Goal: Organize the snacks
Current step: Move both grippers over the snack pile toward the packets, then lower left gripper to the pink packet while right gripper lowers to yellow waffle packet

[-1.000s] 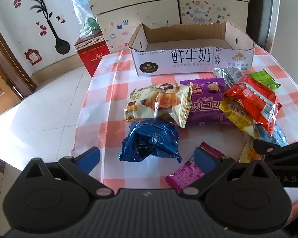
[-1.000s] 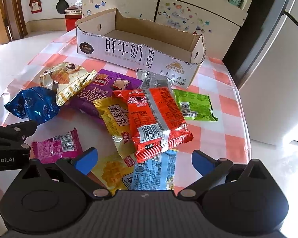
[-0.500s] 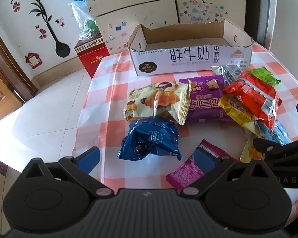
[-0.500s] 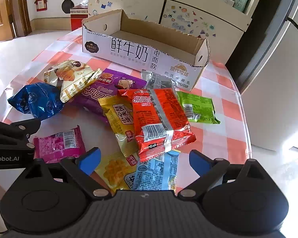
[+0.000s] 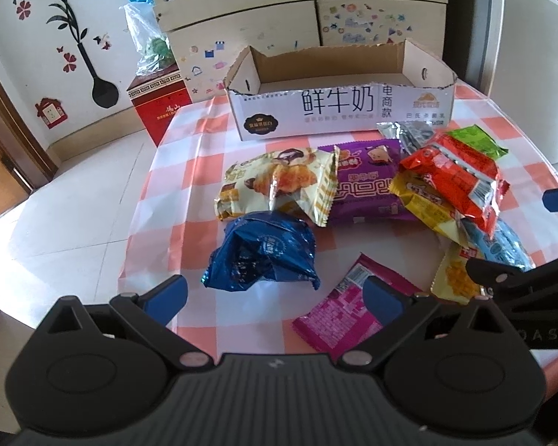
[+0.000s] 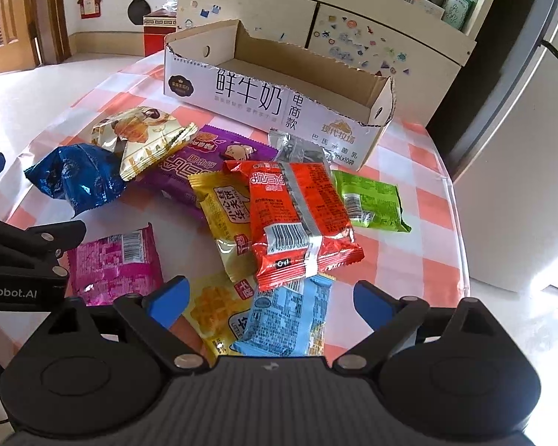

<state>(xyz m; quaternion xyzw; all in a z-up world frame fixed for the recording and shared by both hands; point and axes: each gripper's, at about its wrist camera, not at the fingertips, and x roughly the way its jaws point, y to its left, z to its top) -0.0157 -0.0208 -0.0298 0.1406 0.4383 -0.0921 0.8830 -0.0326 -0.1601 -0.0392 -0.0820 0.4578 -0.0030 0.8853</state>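
Several snack packets lie on a red-checked tablecloth point(image 5: 175, 193) in front of an open, empty cardboard box point(image 5: 338, 111), also in the right wrist view point(image 6: 271, 100). My left gripper point(image 5: 275, 295) is open and empty, just short of a blue foil packet point(image 5: 260, 256) and a magenta packet point(image 5: 338, 319). My right gripper point(image 6: 268, 297) is open and empty, above a light blue packet point(image 6: 286, 319) and a yellow packet point(image 6: 212, 304), close to a red packet point(image 6: 297, 219). A cream pastry packet point(image 5: 279, 182), a purple packet point(image 5: 368, 186) and a green packet point(image 6: 368, 200) lie further back.
A red gift box point(image 5: 156, 104) with a plastic bag stands on the floor to the left of the table. A sticker-covered cabinet point(image 5: 301, 26) stands behind the box. A white fridge side point(image 6: 517, 171) is to the right. The table edge drops off left and right.
Both grippers have drawn back and up a little, so the packets and box sit slightly farther away in both views. Both stay open; no packet has moved.
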